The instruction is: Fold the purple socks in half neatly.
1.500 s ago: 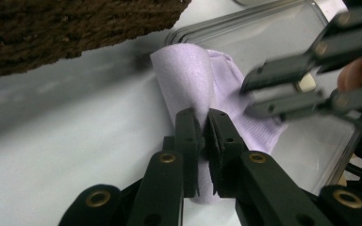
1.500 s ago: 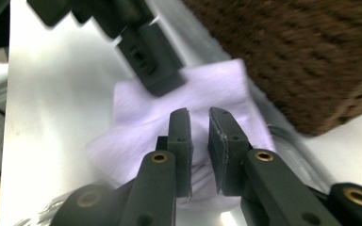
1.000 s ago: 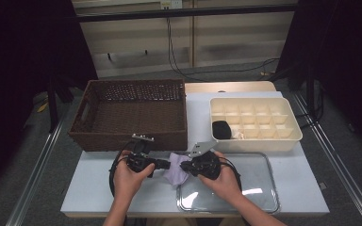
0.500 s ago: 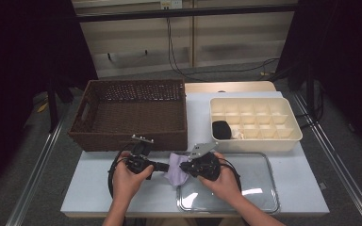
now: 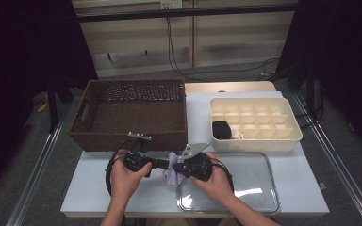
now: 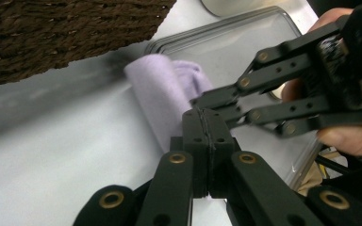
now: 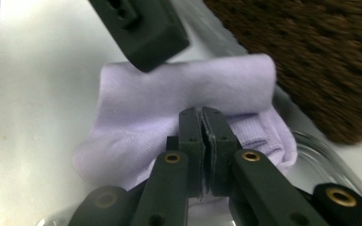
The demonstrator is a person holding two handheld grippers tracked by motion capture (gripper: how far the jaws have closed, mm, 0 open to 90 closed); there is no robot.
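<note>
Between basket [image 5: 132,115] and tray [image 5: 245,188] on the desk [image 5: 198,101]: left tool [image 5: 166,164] just closing, right tool [image 5: 176,166] clamped, both pinching the lilac sock [image 5: 171,173].

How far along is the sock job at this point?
Early to midway, by the look of it. Done: a dark rolled item already sits in a compartment of the cream organizer. In hand: the left claw and right claw are both shut on the lavender sock, which is partly rolled, beside the clear tray. Left: probably finishing the roll and placing it.
</note>
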